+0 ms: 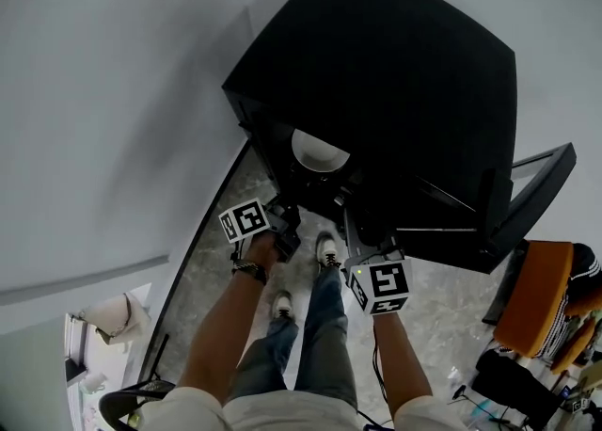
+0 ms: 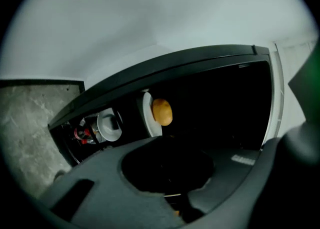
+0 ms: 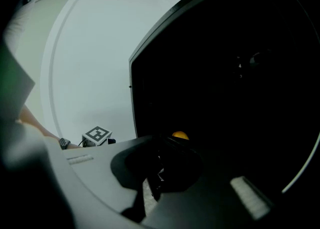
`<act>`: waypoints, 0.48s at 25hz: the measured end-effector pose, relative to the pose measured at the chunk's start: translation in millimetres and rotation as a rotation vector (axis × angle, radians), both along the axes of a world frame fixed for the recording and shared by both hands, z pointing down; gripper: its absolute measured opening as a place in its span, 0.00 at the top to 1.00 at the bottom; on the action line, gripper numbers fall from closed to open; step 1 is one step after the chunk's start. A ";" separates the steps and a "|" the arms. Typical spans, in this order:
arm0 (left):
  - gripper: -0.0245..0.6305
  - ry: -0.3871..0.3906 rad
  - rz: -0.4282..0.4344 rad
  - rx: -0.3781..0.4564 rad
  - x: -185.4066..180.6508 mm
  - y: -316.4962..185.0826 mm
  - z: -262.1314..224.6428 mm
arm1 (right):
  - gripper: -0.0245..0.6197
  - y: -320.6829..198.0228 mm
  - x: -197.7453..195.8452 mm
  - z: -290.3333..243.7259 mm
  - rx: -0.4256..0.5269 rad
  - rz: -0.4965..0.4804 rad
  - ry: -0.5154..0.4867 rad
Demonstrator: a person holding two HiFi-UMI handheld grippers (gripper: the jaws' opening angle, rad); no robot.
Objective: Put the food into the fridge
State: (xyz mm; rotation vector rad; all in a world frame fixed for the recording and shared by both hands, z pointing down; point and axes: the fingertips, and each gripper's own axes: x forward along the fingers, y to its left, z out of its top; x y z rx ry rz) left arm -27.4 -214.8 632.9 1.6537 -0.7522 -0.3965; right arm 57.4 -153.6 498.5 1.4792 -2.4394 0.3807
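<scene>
Food [image 2: 162, 112] sits on its plate [image 2: 146, 119] inside the open fridge [image 1: 395, 81], left gripper [image 2: 181, 199] and right gripper [image 3: 152, 183] both pressed together and empty; I judge placing done, next I must swing the door [image 1: 538, 189] closed.

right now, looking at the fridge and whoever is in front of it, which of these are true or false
1. The fridge is white. False: it is black.
2. A round yellow-orange food lies against a white plate inside the fridge. True.
3. The person is barefoot. False: there are white shoes on both feet.
4. The person holds the left claw in one hand and the right claw in the other. True.
</scene>
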 end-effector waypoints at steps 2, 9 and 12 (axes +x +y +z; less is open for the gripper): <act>0.96 -0.028 -0.001 0.035 -7.8 3.0 -13.8 | 0.95 1.5 -2.8 -8.7 0.005 0.003 -0.001; 0.96 -0.284 0.099 0.230 -19.6 29.6 -75.0 | 0.95 4.8 -0.9 -55.8 0.035 0.027 -0.003; 0.96 -0.406 0.138 0.332 -24.6 45.5 -106.2 | 0.95 10.9 -0.7 -79.9 0.059 0.031 0.009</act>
